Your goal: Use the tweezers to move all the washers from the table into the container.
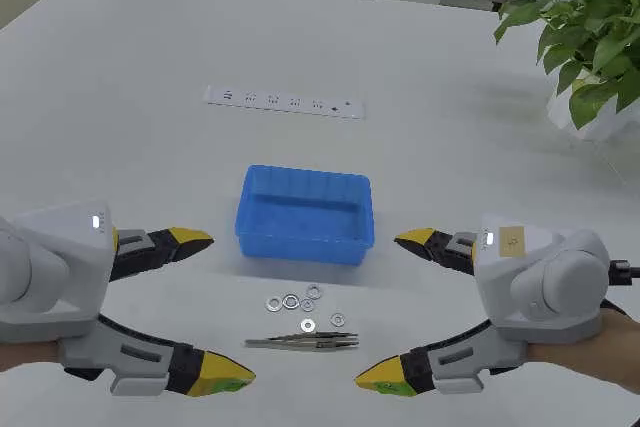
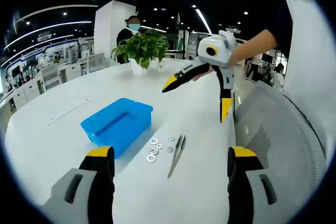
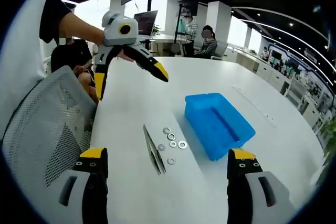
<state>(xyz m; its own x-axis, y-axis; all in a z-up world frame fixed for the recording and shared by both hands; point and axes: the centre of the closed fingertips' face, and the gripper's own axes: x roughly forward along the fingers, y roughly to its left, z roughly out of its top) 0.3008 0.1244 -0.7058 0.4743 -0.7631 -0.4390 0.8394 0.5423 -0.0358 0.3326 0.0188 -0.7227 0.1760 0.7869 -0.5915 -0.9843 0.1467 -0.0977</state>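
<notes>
6 washers (image 1: pixel 291 301) lie loose on the table (image 1: pixel 150 147), just beside the tweezers (image 1: pixel 302 342) and near the blue container (image 1: pixel 300 244). Left gripper (image 1: pixel 225 307) and right gripper (image 1: pixel 381 308) flank them, jaws spread wide, gripping and touching nothing.

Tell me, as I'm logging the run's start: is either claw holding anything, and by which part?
Nothing is held. The left claw and right claw are both open and empty; the tweezers lie untouched on the table by the washers.
</notes>
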